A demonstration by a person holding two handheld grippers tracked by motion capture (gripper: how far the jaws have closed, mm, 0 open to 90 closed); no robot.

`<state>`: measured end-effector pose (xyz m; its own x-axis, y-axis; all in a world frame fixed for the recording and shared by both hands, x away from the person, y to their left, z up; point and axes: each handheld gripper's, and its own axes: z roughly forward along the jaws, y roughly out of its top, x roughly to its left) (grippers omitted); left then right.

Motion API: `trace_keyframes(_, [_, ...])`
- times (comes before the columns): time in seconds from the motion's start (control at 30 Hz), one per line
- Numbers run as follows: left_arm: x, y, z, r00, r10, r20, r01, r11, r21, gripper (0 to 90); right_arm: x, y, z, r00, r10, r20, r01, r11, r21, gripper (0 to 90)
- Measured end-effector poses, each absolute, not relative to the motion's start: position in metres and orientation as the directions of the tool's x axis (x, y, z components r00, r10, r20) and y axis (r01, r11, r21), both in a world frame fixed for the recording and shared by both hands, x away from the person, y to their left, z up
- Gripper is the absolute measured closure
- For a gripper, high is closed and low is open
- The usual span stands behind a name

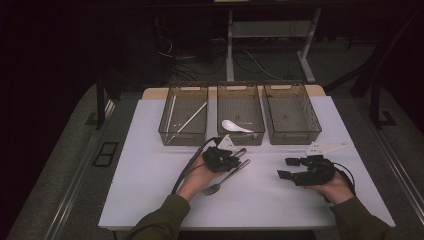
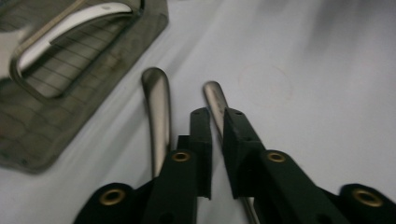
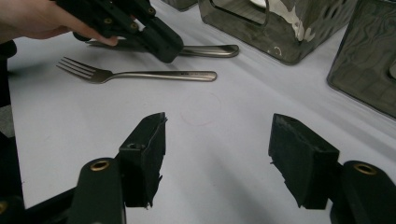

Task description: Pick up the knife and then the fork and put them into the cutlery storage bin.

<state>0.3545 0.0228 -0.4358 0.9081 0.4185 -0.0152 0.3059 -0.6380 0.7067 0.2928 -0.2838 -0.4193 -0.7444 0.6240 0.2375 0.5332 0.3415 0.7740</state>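
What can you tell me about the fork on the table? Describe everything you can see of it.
The fork is plain, silvery metal with a dull shine, four tines and a long slim handle rounded at the end. It lies flat on the white table, in front of the middle bin. A second metal handle lies beside it, apart. The left tongs are over the two handles, jaws nearly closed; whether they grip the fork cannot be told.
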Motion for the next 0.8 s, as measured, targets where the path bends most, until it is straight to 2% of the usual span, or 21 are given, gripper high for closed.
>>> trace_keyframes(0.07, [0.361,0.018,-0.436,0.908,0.419,-0.02,0.31,-0.638,0.704,88.9,0.293,-0.284,-0.419,-0.746,0.623,0.235,0.531,0.344,0.774,36.2])
trace_keyframes(0.33, [0.374,-0.001,-0.447,0.894,0.445,-0.057,0.359,-0.632,0.687,89.1,0.293,-0.285,-0.419,-0.742,0.625,0.243,0.535,0.334,0.776,36.2])
trace_keyframes(0.57, [0.369,-0.01,-0.446,0.931,0.361,-0.058,0.303,-0.671,0.677,89.1,0.293,-0.286,-0.419,-0.746,0.622,0.236,0.527,0.336,0.781,36.2])
trace_keyframes(0.67, [0.362,-0.017,-0.447,0.939,0.329,-0.097,0.301,-0.656,0.692,89.1,0.293,-0.286,-0.418,-0.746,0.622,0.237,0.527,0.335,0.781,36.1])
trace_keyframes(0.73, [0.36,-0.019,-0.446,0.962,0.256,-0.095,0.252,-0.699,0.669,89.1,0.293,-0.286,-0.418,-0.746,0.622,0.237,0.527,0.335,0.781,36.2])
trace_keyframes(0.8, [0.355,-0.024,-0.446,0.967,0.227,-0.112,0.242,-0.696,0.676,89.1,0.293,-0.286,-0.418,-0.746,0.622,0.236,0.528,0.336,0.78,36.2])
